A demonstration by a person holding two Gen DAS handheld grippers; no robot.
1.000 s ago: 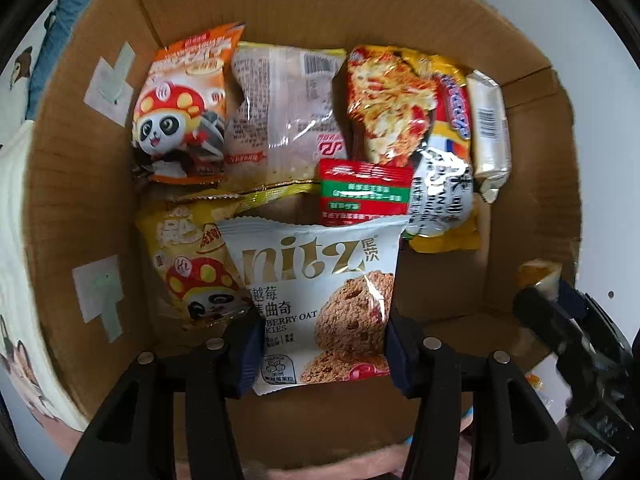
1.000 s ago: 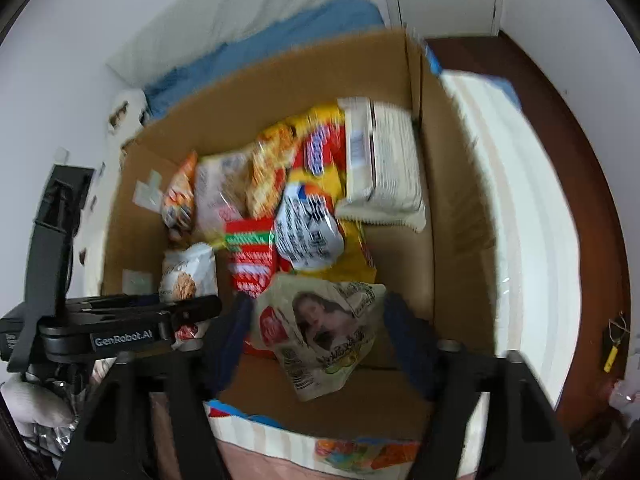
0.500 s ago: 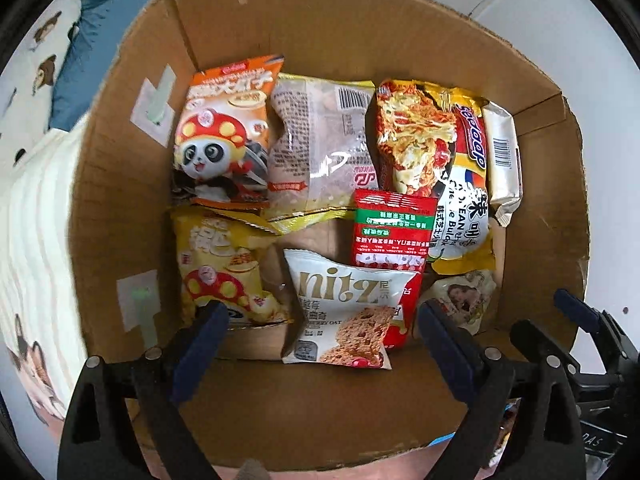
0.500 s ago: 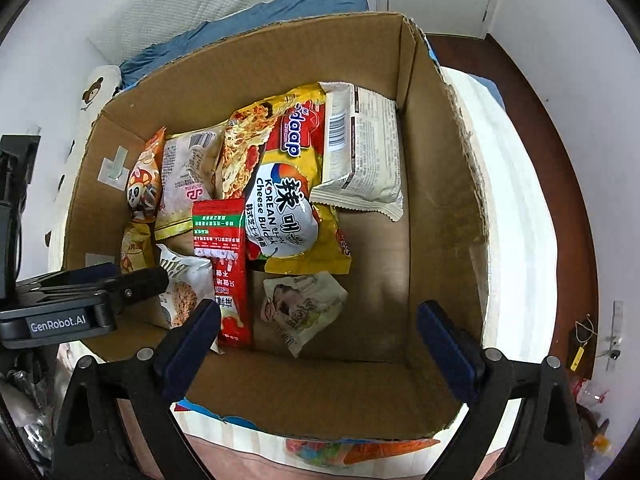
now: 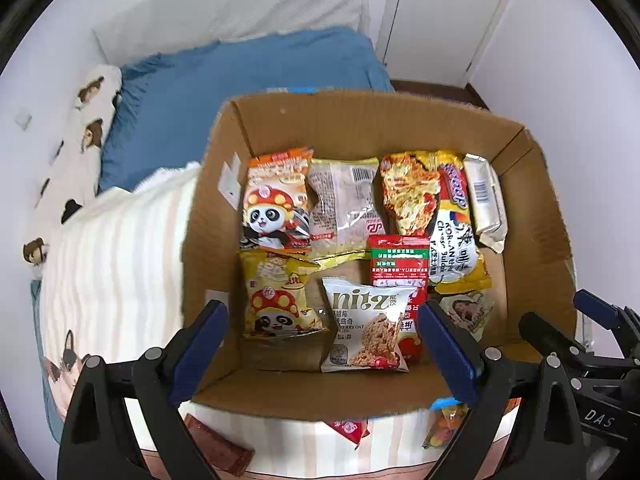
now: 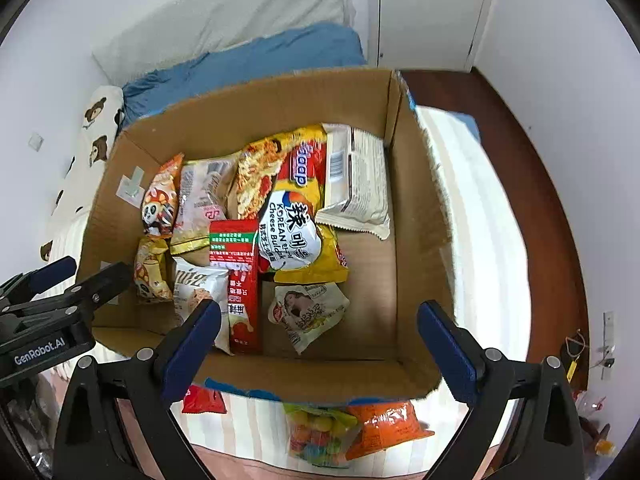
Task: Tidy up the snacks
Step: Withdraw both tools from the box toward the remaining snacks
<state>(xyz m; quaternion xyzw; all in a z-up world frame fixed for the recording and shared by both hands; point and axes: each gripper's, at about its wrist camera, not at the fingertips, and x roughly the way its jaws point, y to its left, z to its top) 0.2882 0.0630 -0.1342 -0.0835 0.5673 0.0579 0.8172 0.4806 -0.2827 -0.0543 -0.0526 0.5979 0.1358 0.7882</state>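
Note:
A cardboard box on the bed holds several snack packs. The white Nitz oat cookie pack lies at the box's near side beside a red packet. A small white pack with a woman's face lies near the front. My left gripper is open and empty above the box's near edge. My right gripper is open and empty, also above the near edge. Loose snacks lie outside in front: an orange bag, a candy bag, a red packet.
The box sits on a striped bedsheet with a blue pillow behind. A brown bar lies on the sheet in front. A wooden floor and white door are to the right. Each gripper appears in the other's view.
Both grippers opened, dropped the Nitz pack and the small white pack into the box, and pulled back and up out of it.

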